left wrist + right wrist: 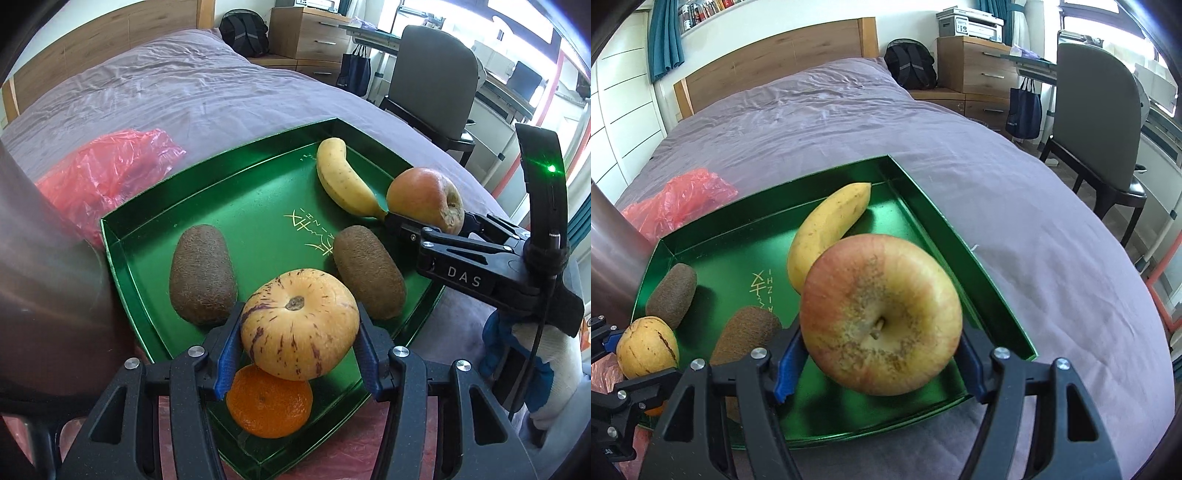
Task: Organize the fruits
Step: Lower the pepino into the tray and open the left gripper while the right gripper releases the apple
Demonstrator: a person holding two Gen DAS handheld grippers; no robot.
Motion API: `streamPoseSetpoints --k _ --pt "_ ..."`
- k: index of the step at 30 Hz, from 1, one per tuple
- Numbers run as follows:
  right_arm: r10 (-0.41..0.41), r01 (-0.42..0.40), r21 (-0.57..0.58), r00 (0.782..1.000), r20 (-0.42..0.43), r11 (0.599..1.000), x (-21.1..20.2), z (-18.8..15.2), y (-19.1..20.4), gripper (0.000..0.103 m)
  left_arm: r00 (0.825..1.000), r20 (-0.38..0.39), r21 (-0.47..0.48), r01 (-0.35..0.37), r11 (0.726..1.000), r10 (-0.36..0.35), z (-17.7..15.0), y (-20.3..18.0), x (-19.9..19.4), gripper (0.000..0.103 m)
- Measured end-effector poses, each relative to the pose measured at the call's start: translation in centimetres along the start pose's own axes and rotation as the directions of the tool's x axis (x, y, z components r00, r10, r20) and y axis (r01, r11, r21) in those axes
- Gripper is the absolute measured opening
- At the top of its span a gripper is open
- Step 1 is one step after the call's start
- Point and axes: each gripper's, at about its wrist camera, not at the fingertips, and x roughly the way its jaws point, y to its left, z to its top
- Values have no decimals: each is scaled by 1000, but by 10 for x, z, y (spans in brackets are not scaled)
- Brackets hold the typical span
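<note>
We hold the left tongs (297, 360) clamped on a yellow melon-like fruit with purple streaks (299, 325), its stem end facing the camera, blue pads pressed against both of its sides. It sits over the near part of the green tray (147, 236), which rests on the purple bed (207, 85). Just below that fruit, an orange (269, 402) lies in the tray's near corner. A kiwi (202, 275) lies to its left on the tray floor and a second kiwi (369, 271) to its right, both apart from the pads.

Our right tongs (881, 363) are clamped on an apple (881, 314), red and yellow, stem towards the camera, with the blue pads (790, 363) against its flanks. The apple hangs over the right side of the tray, whether it touches the floor we cannot tell. Behind it a banana (827, 230) lies on the tray, its far tip pointing towards the far corner; from the left wrist view its near end sits right beside the apple and the right tongs' tip.

A crumpled red plastic bag (110, 173) lies on the bed just left of the tray. A grey chair (1097, 122) stands beside the bed on the right.
</note>
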Motion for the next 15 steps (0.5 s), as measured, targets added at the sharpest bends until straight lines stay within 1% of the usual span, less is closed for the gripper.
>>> streamPoseSetpoints --k 3,6,15 --pt "-4 4 -15 1000 0 1000 3 0 2 71 1000 -11 -7 0 1000 0 0 1 6 49" --pt "3 -3 -13 1000 -2 1000 4 0 2 72 999 -43 -33 -7 999 6 -5 6 15 49" --pt "-10 8 -41 999 -32 999 5 2 4 73 999 -48 -55 -18 998 15 -9 12 13 49"
